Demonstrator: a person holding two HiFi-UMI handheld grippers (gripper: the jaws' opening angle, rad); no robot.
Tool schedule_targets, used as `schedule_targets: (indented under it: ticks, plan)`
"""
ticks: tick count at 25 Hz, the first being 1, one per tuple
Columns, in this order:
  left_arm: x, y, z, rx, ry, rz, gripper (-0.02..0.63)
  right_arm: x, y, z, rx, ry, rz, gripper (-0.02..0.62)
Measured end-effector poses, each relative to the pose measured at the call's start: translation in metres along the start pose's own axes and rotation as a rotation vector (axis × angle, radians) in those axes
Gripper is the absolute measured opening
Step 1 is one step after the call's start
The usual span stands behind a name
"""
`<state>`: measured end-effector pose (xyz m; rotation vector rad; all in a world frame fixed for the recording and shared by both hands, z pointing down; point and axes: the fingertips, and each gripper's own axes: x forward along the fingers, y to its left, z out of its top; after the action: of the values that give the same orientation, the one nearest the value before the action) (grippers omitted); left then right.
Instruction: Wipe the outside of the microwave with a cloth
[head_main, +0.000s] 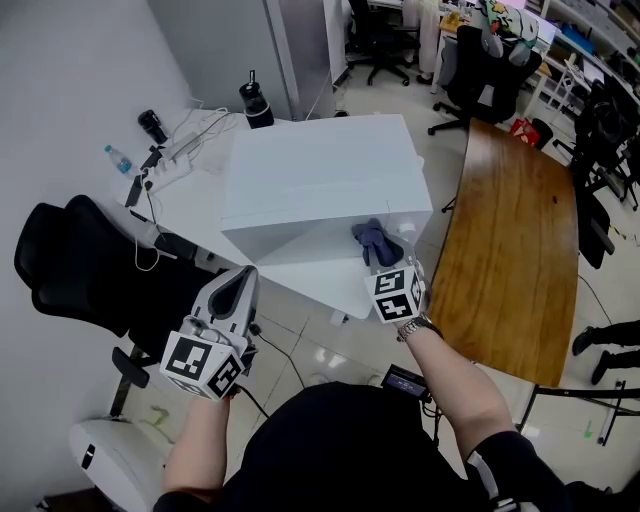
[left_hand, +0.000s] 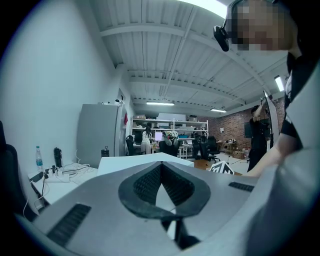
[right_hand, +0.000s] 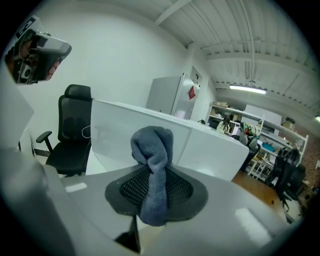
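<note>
cloth: grey bunch (head_main: 374, 238) pinched in the right gripper's (right_hand: 155, 186) fingers
microwave: white box (head_main: 320, 180) on the surface (head_main: 190, 195); cloth sits at its near face, right end
left gripper: (head_main: 243, 280) fingers pressed together, empty, farther off
room: near face runs open leftward; surface edge just below

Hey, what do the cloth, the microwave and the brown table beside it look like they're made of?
The cloth: soft grey fabric, perhaps microfibre or terry; fuzzy nap, limp folds. The microwave: smooth white casing, painted metal or plastic, I can't tell which; faint sheen. The table: glossy wood or veneer; brown grain streaks, reflections.
</note>
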<state>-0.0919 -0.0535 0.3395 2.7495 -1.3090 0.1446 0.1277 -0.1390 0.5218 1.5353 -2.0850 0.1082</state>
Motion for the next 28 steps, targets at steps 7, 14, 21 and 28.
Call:
schedule_targets:
  ticks: [7,14,21,28]
  plan:
    - [0.011,-0.029,0.002,0.004,0.003,-0.011,0.003,-0.018,-0.035,-0.014,0.012,0.001,-0.029,0.077]
    - [0.02,-0.053,0.003,0.005,0.007,-0.01,0.003,-0.03,-0.057,-0.024,0.015,-0.001,-0.026,0.078]
    - [0.026,-0.073,0.002,0.001,0.006,0.0,0.003,-0.042,-0.076,-0.028,0.017,-0.016,-0.02,0.078]
    - [0.033,-0.097,-0.003,-0.008,0.003,-0.001,0.005,-0.058,-0.096,-0.033,0.012,-0.026,-0.019,0.078]
